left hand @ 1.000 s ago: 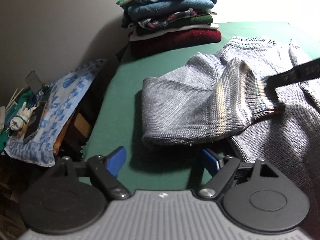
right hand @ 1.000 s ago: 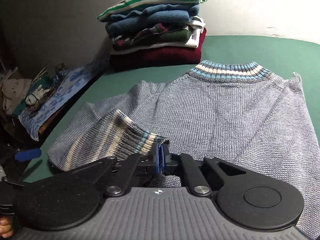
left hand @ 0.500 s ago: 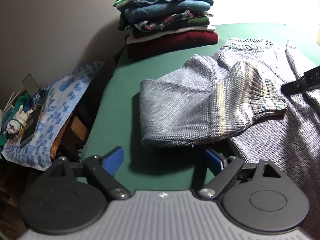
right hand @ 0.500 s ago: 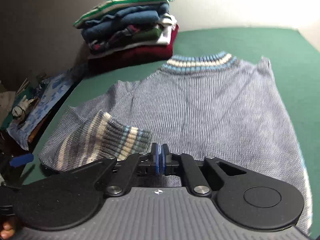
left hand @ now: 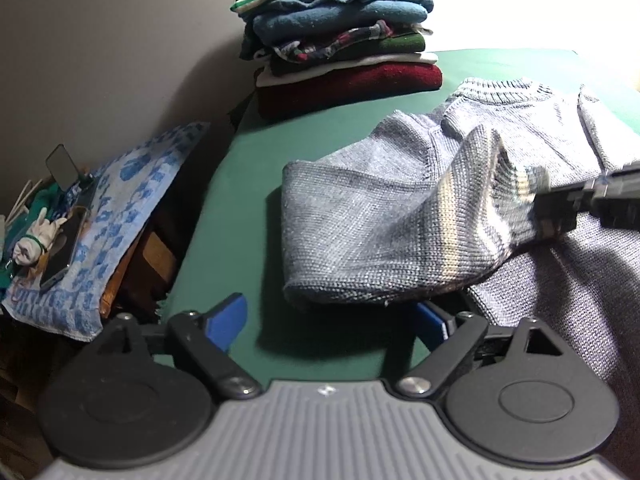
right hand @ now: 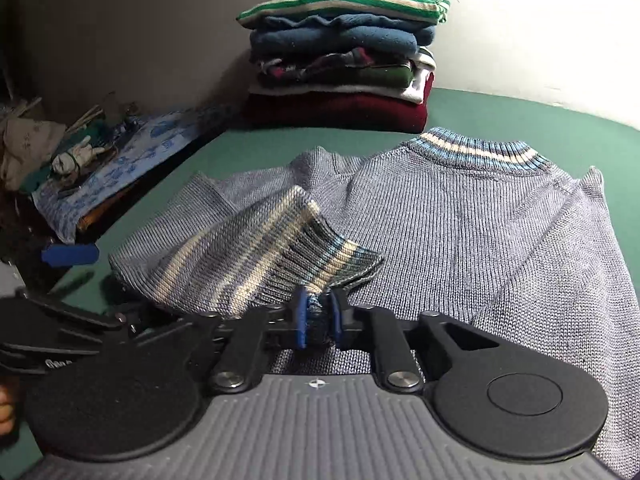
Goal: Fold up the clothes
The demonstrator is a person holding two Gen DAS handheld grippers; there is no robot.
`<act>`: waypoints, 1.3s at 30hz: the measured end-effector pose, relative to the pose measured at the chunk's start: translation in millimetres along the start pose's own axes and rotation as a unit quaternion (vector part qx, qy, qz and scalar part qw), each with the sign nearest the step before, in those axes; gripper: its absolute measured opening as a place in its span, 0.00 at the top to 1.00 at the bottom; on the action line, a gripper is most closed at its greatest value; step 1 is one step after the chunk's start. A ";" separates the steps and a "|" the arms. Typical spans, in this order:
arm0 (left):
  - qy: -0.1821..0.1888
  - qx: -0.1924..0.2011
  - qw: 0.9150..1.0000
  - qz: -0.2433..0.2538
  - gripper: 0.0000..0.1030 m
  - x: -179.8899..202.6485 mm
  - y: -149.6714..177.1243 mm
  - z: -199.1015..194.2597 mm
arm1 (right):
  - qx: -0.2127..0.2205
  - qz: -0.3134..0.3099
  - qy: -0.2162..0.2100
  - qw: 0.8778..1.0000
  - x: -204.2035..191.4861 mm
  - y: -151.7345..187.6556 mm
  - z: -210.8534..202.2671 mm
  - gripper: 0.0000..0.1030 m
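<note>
Cuff (right hand: 320, 268) of grey sweater (right hand: 480, 240) pinched in closing right gripper (right hand: 318, 320) jaws, for folding sleeve across body; left gripper (left hand: 332, 320) jaws released, empty.

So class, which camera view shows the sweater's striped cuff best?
The right wrist view: the cuff lies close and sharp, pinched by the closing right gripper. In the left wrist view the cuff is blurred and partly hidden.

Pale wall (right hand: 120, 20), green table (right hand: 520, 116)
</note>
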State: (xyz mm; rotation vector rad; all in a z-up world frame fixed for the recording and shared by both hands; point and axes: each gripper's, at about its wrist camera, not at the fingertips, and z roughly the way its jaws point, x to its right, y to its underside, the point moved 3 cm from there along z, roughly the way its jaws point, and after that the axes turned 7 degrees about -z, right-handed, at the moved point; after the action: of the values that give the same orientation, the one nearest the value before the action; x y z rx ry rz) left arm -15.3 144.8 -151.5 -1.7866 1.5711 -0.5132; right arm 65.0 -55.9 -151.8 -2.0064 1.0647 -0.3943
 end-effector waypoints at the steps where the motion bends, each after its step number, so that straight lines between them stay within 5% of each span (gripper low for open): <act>1: 0.000 0.000 1.000 0.001 0.14 0.6 0.2 -0.5 | 0.006 0.007 0.001 1.000 5.1 -3.9 -3.0 0.92; 13: 0.015 0.001 0.999 -0.029 0.13 17.7 -16.3 -1.6 | 0.110 0.085 0.012 0.990 73.2 -66.3 -73.7 0.92; 25: 0.010 0.001 1.000 0.000 0.15 74.7 -41.9 9.0 | 0.152 0.073 0.052 0.984 124.5 -88.7 -104.3 0.92; 31: -0.005 -0.011 1.000 -0.015 0.40 81.0 -44.4 17.5 | 0.154 0.071 0.077 0.982 153.0 -86.8 -107.3 0.92; 39: -0.024 -0.012 1.000 -0.012 0.35 92.9 -47.1 20.0 | 0.157 0.074 0.109 0.979 188.5 -81.2 -109.2 0.92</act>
State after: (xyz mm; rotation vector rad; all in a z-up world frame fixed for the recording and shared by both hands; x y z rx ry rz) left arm 48.9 60.6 -145.1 -1.8242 1.5322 -0.4612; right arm 156.7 -237.0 -38.6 -1.6189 1.1953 -0.6698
